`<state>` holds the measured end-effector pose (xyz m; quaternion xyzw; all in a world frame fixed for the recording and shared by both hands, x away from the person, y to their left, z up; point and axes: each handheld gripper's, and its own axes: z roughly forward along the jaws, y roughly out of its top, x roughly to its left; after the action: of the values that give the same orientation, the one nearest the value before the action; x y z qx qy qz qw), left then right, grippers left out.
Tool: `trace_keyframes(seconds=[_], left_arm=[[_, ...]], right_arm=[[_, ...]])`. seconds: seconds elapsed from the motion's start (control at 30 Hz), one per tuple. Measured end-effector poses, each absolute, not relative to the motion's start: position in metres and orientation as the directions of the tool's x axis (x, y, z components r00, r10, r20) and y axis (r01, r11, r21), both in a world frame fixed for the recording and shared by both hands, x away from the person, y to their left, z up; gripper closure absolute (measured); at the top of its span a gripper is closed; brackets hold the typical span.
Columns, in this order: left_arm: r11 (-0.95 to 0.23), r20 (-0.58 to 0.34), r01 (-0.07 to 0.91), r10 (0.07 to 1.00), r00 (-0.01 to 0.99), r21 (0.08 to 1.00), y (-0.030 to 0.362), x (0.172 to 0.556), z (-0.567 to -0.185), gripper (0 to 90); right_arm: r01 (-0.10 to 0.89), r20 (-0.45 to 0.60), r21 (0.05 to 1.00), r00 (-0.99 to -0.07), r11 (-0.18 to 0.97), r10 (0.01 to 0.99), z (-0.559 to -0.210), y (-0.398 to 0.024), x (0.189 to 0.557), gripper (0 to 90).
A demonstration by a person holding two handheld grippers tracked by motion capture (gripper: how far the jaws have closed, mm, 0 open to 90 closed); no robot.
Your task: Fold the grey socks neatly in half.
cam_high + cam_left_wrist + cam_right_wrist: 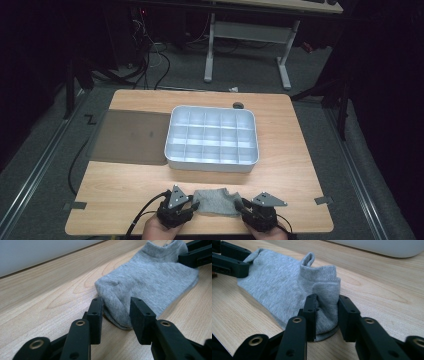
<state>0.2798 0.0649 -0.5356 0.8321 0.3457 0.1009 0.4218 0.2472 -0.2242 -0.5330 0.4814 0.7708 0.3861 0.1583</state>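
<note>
A grey ankle sock point(217, 201) lies flat on the wooden table near its front edge, between my two grippers. My left gripper point(194, 204) holds the sock's left end. In the left gripper view its pads point(97, 312) press the rounded end of the sock point(150, 277) from both sides. My right gripper point(241, 206) holds the opposite end. In the right gripper view the cuff of the sock point(279, 282) is bunched up between the jaws of that gripper point(327, 312). Each gripper view also shows the other gripper's black jaws on the far end.
A white tray point(172, 150) divided into several compartments stands in the middle of the table point(300, 165). A dark mat point(130, 137) lies to its left. A round cable hole point(238, 105) sits at the back edge. Another desk's legs stand beyond.
</note>
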Motion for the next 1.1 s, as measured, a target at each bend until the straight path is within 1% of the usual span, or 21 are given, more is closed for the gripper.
trace_keyframes(seconds=[0.17, 0.3, 0.5, 0.53, 0.8, 1.1], left_arm=[[-0.404, -0.123, 0.491, 0.662, 0.74, 0.772, 0.065, 0.28, -0.536, 62.7], [-0.405, -0.123, 0.489, 0.66, 0.741, 0.773, 0.065, 0.28, -0.536, 61.1], [-0.408, -0.118, 0.472, 0.647, 0.754, 0.781, 0.064, 0.277, -0.534, 58.9], [-0.402, -0.131, 0.477, 0.642, 0.756, 0.782, 0.063, 0.277, -0.534, 58.6], [-0.396, -0.132, 0.472, 0.64, 0.757, 0.787, 0.061, 0.276, -0.534, 58.8], [-0.41, -0.13, 0.475, 0.635, 0.761, 0.779, 0.06, 0.277, -0.535, 58.7]], right_arm=[[0.614, 0.134, 0.752, -0.495, 0.237, 0.858, -0.533, -0.224, 0.247, 79.4], [0.605, 0.125, 0.761, -0.493, 0.236, 0.861, -0.532, -0.225, 0.246, 82.2], [0.589, 0.113, 0.775, -0.482, 0.226, 0.869, -0.528, -0.229, 0.246, 82.4], [0.587, 0.114, 0.779, -0.478, 0.22, 0.871, -0.527, -0.231, 0.245, 82.3], [0.568, 0.105, 0.797, -0.467, 0.207, 0.878, -0.52, -0.238, 0.243, 82.5], [0.575, 0.11, 0.793, -0.46, 0.201, 0.881, -0.521, -0.238, 0.243, 82.4]])
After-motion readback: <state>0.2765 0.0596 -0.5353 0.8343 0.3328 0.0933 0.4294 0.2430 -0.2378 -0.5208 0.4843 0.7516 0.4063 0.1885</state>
